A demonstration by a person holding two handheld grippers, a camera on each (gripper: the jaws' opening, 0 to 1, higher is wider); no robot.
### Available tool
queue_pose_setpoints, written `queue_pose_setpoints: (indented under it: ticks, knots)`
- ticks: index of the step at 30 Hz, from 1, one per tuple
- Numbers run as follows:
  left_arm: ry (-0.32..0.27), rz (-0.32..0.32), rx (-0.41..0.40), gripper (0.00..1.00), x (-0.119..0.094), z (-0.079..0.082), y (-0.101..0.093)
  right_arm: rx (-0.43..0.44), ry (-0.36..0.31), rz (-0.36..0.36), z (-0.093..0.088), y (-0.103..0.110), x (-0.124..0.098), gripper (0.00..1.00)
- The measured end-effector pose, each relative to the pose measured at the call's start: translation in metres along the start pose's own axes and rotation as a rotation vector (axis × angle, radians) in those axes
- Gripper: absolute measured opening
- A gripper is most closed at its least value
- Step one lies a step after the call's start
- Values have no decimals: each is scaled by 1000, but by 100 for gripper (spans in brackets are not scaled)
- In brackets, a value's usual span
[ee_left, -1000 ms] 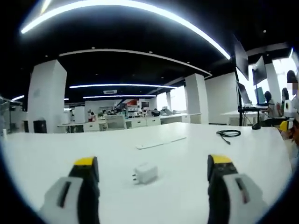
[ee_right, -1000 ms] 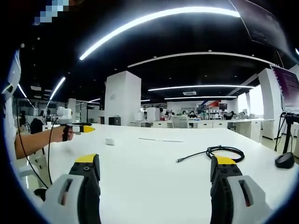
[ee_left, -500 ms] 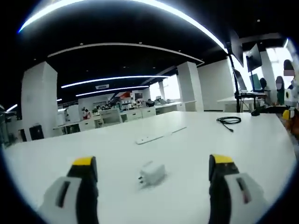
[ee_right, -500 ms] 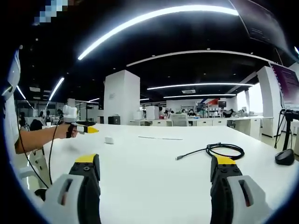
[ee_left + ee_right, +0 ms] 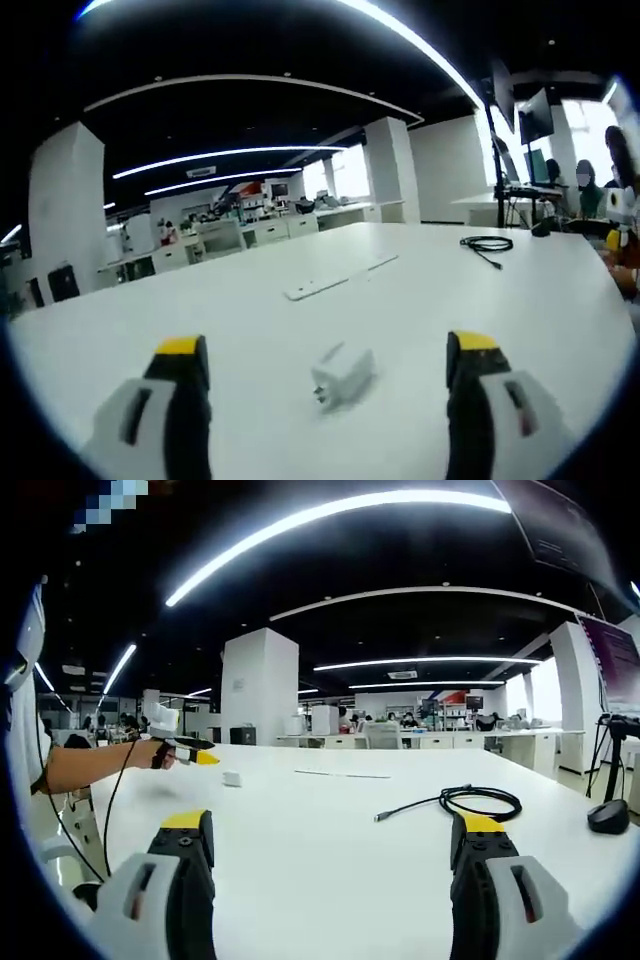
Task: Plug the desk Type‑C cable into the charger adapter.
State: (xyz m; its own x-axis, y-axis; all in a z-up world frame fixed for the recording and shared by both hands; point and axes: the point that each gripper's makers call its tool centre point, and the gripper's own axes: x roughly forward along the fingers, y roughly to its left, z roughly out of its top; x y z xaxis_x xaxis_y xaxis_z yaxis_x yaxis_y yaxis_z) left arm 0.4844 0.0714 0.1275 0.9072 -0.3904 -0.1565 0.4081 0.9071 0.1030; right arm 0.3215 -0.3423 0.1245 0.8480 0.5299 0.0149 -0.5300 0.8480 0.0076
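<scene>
1. Risk, adapter: the charger adapter is a small, light white block lying loose on the white desk. In my judgement a jaw landing on one side first would push it along the smooth top or spin it, leaving the port facing the wrong way.
2. Risk, cable: the Type-C cable is a thin black coil with its plug end stretched out to the left in the right gripper view. A grip on the cord rather than on the plug would probably let the plug droop and miss the port. The coil could also drag.
3. Risk, distance: adapter and cable lie well apart, so one must be carried to the other. A weak hold could drop it on the way.
4. Left gripper: jaws wide apart and empty, held low over the desk, pointing at the adapter, which sits between the jaw tips and just ahead of them. In the right gripper view it shows at the left, held out level on a person's forearm near the adapter.
5. Right gripper: jaws wide apart and empty, level above the desk, with the cable ahead and to the right.
6. Other item: a flat white strip lies beyond the adapter.
</scene>
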Motion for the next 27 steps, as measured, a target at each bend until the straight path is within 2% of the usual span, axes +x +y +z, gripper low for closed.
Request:
queue_pose_setpoints:
  ticks: [1, 8, 12, 17, 21, 23, 27]
  knots:
    - [21, -32, 51, 95, 7, -2, 0, 0, 0, 0, 0, 0, 0, 100]
    - [45, -102, 144, 85, 18, -3, 2, 10, 22, -7, -7, -2, -1, 100]
    - [60, -152, 160, 78, 24, -5, 0, 17, 30, -10, -10, -3, -2, 100]
    - [96, -177, 199, 74, 30, -12, -1, 19, 30, -14, -11, -5, -4, 100]
    - [128, -199, 216, 65, 35, -19, -2, 19, 45, -13, -14, -5, -4, 100]
    - [132, -208, 229, 63, 37, -20, -3, 19, 47, -11, -14, -5, -4, 100]
    - [175, -233, 251, 62, 42, -28, -2, 19, 52, -12, -15, -4, -4, 100]
